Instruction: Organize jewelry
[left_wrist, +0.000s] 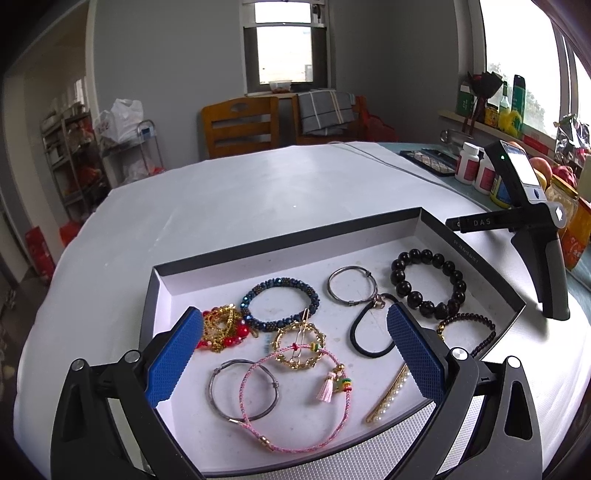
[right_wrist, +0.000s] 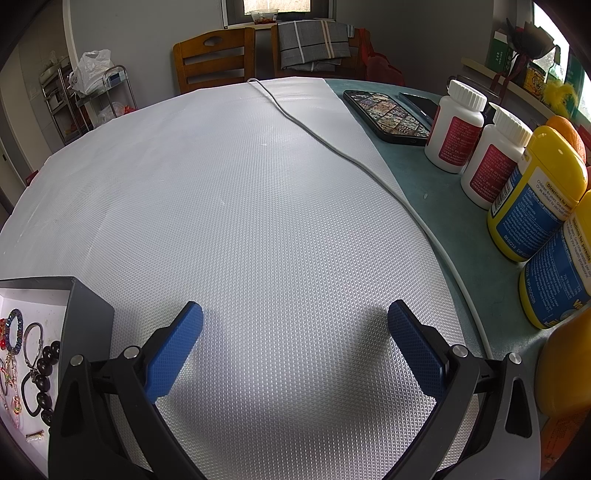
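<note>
1. Left wrist view: all visible jewelry sits inside the shallow tray (left_wrist: 436, 236) — black bead bracelet (left_wrist: 428, 282), blue beaded bracelet (left_wrist: 282, 304), silver ring (left_wrist: 352, 286), black hair tie (left_wrist: 371, 326), pink cord bracelet (left_wrist: 295, 398), pearl hair clip (left_wrist: 389, 395), gold-and-red chain pile (left_wrist: 221, 328).
2. Left gripper (left_wrist: 295, 350) hovers over the tray, jaws wide, holding nothing.
3. Right wrist view: right gripper (right_wrist: 295, 350) also spread wide and empty, over bare worktop mat (right_wrist: 258, 184) just right of the tray.
4. No jewelry seen loose on the mat.
5. Progress — ambiguous. Pieces mostly lie apart, but the chain pile is bunched and a few overlap. Fits either pieces gathered into the tray, or a tray waiting to be sorted out.
</note>
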